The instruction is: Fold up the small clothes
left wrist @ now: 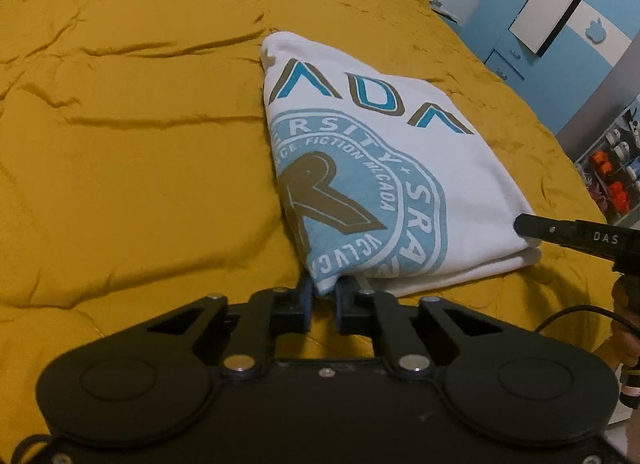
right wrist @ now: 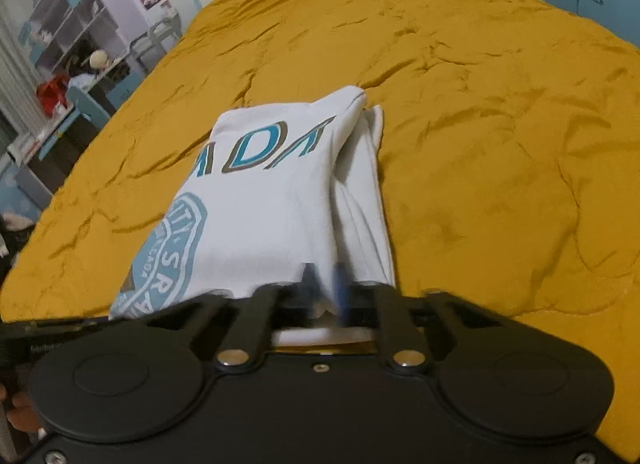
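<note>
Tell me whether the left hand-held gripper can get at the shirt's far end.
Probably not right now: the left hand-held gripper is shut on the near corner of the shirt. Nothing lies on the bedspread between.

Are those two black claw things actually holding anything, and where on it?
Yes. Both pinch the folded white T-shirt along its near edge: the left gripper on one near corner, the right gripper on the other.

Left tongs [left wrist: 323, 288] on white shirt [left wrist: 420, 167]
</note>
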Demonstrator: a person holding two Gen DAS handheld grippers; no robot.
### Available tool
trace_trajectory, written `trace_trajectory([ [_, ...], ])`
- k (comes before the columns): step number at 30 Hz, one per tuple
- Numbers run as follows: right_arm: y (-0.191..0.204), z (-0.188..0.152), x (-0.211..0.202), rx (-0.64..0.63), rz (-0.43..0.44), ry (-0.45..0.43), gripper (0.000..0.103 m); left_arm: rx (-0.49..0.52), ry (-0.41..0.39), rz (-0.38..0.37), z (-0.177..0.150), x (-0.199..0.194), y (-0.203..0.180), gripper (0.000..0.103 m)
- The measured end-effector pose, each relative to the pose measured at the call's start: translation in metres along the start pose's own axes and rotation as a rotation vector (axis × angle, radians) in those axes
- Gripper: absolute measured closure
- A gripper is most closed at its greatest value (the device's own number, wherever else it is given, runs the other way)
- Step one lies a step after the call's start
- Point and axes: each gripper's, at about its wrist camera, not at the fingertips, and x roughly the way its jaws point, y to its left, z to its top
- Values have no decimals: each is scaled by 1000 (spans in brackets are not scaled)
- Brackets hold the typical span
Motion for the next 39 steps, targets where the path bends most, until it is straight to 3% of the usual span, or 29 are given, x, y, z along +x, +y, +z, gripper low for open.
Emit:
trace_trajectory([
  [4,-2,6,-20,30,-1,-65,100,25,-26,7,7,-15,-4,99],
  [8,-4,9,-35,40,-27,-118,101,104,14,48,6,-14,-12,100],
  [13,-24,-12,-3,107,-55,-28,102,79,83,77,-6,16,-3,99],
  [19,-17,-8,-24,134,-34,-86,102,57,78,38,4,-2,4,100],
  [23,-31,-17,9,146,-56,4,102,63,97,39,-1,11,8,100],
  [27,-29,-16,3,118,-33,-5,100,77,89,22,0,-11,9,97],
  [32,-27,4,-14,102,0,-43,75,70,38,14,14,-39,12,97],
  [36,-28,34,-2,129,33,-94,73,36,-20,22,37,-35,12,96],
  [39,-23,51,21,120,41,-92,73,2,-27,-13,54,-16,5,95],
])
